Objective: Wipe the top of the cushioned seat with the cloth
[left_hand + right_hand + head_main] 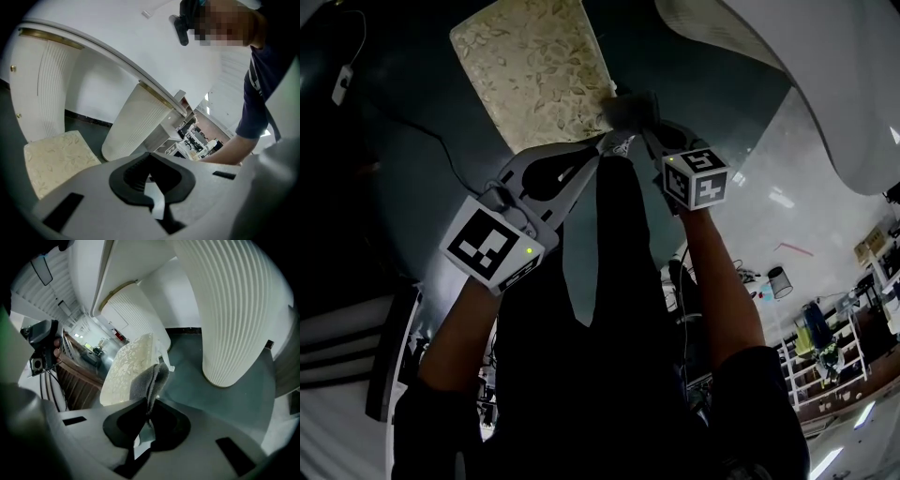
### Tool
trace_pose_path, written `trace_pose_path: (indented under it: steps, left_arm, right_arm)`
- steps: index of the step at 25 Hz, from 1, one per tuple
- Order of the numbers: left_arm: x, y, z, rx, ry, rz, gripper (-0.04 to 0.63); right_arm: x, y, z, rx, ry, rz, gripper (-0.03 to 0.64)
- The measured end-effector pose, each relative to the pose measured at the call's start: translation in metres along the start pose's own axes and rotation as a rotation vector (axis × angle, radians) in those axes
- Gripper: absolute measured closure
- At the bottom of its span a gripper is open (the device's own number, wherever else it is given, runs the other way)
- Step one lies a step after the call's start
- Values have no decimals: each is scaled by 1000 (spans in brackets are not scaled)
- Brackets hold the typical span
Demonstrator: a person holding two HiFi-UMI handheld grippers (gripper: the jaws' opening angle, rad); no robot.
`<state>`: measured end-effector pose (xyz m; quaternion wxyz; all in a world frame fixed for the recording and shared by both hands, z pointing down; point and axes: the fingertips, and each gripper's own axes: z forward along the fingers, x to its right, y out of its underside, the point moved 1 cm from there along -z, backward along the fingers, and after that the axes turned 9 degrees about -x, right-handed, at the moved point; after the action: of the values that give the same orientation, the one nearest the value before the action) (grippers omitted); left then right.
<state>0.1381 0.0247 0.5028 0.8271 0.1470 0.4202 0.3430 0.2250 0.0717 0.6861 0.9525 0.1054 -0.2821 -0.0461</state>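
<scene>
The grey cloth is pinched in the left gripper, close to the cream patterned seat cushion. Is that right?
Not quite. The grey cloth is pinched in the right gripper, not the left; the right gripper view shows it between the jaws. It is indeed close to the cream patterned seat cushion.

You are holding your left gripper (149, 158) with its 2 jaws pressing together on nothing; the cushioned seat (56, 159) is lying lower left, near a ribbed white column (136, 123).

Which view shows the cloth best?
Right gripper view: the cloth stands folded, pinched by the shut right gripper, in front of the cushioned seat. Head view shows only a gray bunch at the seat's edge. Left gripper view doesn't show it.
</scene>
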Motion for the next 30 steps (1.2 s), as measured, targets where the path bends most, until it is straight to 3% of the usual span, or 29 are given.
trace_pose_path:
  steps: [8,16,26,30]
  left_arm:
    - [8,-31,-33,47,-32,37,588]
    - [23,-78,-111,130,-98,88,588]
    - [73,-147,-221,273,-186,191,588]
    - [95,-178,-259,326,-221,265,588]
  right_arm:
    - [-32,-34,-39,63,-4,-38,584]
    - [-118,-98,-103,167,-42,-122,584]
    - [-236,-175,-222,320,-73,-329,584]
    - [-268,-209,-266,407,-63,-420,584]
